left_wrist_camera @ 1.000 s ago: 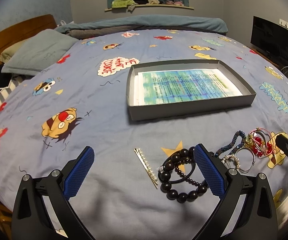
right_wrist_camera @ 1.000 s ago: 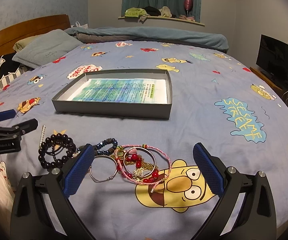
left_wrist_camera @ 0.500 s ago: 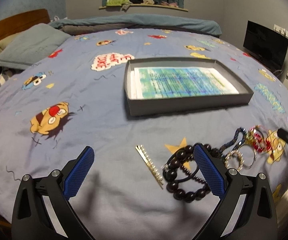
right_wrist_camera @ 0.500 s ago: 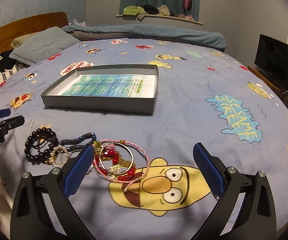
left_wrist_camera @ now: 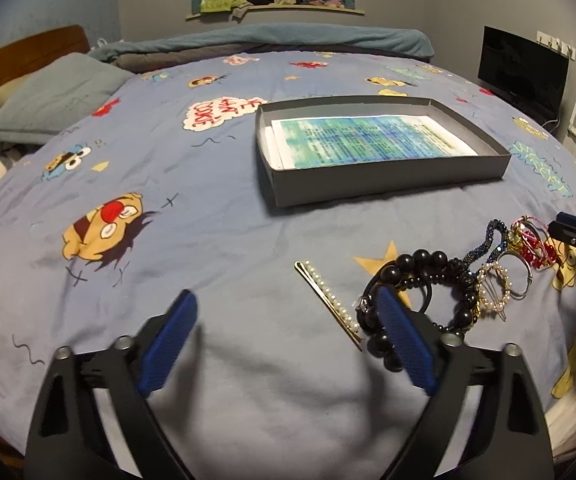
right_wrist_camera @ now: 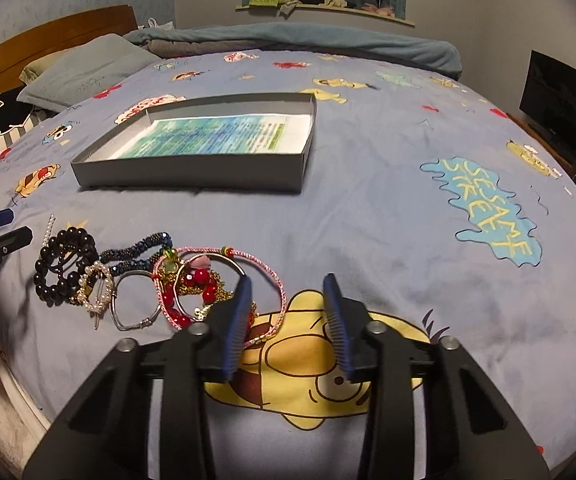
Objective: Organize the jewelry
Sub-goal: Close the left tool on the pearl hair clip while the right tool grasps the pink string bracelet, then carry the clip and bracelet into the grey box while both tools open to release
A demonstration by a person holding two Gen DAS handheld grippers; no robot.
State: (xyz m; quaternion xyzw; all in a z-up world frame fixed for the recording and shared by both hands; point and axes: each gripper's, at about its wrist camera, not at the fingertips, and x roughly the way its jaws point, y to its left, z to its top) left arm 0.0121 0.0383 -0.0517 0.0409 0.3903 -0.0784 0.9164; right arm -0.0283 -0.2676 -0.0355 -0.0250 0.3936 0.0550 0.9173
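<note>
A pile of jewelry lies on the blue bedspread: a black bead bracelet (left_wrist_camera: 420, 276) (right_wrist_camera: 62, 264), a pearl hair clip (left_wrist_camera: 330, 304), a pearl ring clip (right_wrist_camera: 96, 292), a silver bangle (right_wrist_camera: 134, 300), a dark blue beaded bracelet (right_wrist_camera: 136, 254) and pink and red bracelets (right_wrist_camera: 208, 280). A shallow grey box (left_wrist_camera: 384, 178) (right_wrist_camera: 192, 174) lined with printed paper stands beyond them. My left gripper (left_wrist_camera: 284, 316) is open and empty, its right finger over the black beads. My right gripper (right_wrist_camera: 286, 292) is half closed and empty, just right of the pink bracelets.
Pillows (left_wrist_camera: 48, 100) and a wooden headboard (right_wrist_camera: 48, 40) lie at the left. A folded blanket (left_wrist_camera: 272, 44) lies at the bed's far end. A dark TV (right_wrist_camera: 564, 108) stands at the right. The bed's near edge runs just below the jewelry.
My right gripper's fingers have narrowed from wide open to half closed and shifted right of the pile. My left gripper has drawn back slightly and stays open.
</note>
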